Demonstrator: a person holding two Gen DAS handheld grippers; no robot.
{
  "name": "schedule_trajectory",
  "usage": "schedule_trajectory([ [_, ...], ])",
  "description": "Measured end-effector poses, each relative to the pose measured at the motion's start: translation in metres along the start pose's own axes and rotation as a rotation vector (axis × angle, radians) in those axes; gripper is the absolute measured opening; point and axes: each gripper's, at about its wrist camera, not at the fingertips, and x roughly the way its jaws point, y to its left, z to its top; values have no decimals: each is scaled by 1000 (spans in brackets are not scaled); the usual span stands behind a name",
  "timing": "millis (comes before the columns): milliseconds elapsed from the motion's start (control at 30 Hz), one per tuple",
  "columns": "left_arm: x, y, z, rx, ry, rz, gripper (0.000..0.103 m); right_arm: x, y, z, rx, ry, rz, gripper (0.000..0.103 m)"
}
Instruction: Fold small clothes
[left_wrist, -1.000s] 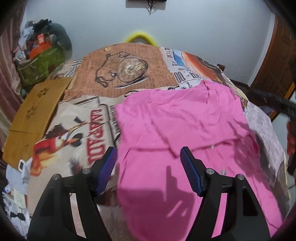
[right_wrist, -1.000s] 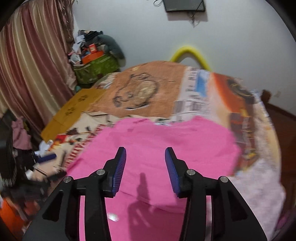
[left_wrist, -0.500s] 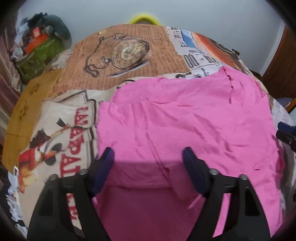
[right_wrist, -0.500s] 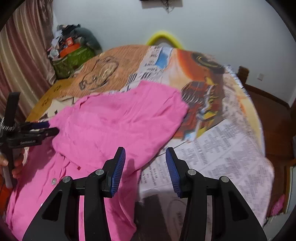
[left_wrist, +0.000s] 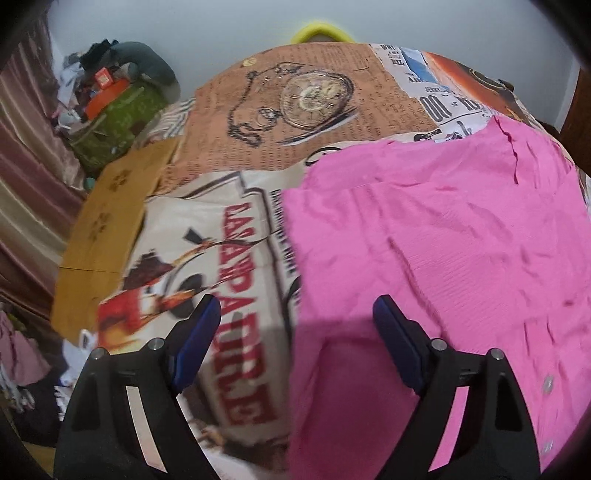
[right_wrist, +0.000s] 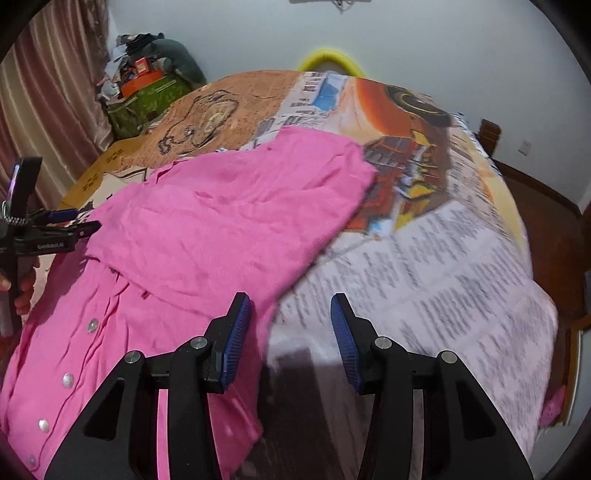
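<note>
While both claws hang above the bed with their blue-padded jaws spread apart and nothing between them, the bright pink knitted cardigan with a row of pale buttons (right_wrist: 207, 236) lies spread on the bedspread printed with newspaper text, a pocket watch and vintage poster pictures (left_wrist: 236, 177). Its upper part is folded over the button front, so a doubled layer covers the middle of the garment. The left gripper (left_wrist: 295, 332) straddles the cardigan's left edge: one finger is over the printed spread, the other over pink cloth. The right gripper (right_wrist: 290, 325) straddles the opposite edge, one finger above the knit and one above the newsprint pattern. From the right wrist view the left gripper also shows at the far side of the garment, near its edge. Beyond the bed stand a green patterned bag heaped with clutter (right_wrist: 147, 103) and a brownish-pink curtain (right_wrist: 48, 96).
</note>
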Motion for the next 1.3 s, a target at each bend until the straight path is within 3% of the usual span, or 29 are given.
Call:
schedule_trajectory([
  [200, -53, 15, -24, 6, -42, -28, 86, -43, -7, -19, 43, -22, 13, 42],
  [367, -77, 16, -57, -5, -15, -83, 86, -68, 3, -39, 49, -21, 40, 42],
  [600, -78, -2, -110, 15, 84, -162, 86, -70, 26, -76, 32, 35, 67, 48],
  [800, -74, -4, -135, -9, 102, -197, 86, -55, 39, -101, 70, 111, 116, 48],
  [933, -70, 13, -142, -104, 123, -286, 63, -46, 45, -107, 60, 124, 114, 49],
  [1033, -70, 17, -143, -122, 113, -293, 42, -44, 46, -104, 63, 122, 141, 51],
  [1133, -71, 18, -141, -123, 103, -298, 20, -37, 50, -101, 52, 128, 160, 46],
  [1200, -69, 21, -141, -137, 106, -320, 10, -34, 56, -100, 35, 132, 154, 36],
  [1300, -70, 21, -139, -144, 99, -325, 5, -27, 62, -95, 22, 137, 180, 8],
])
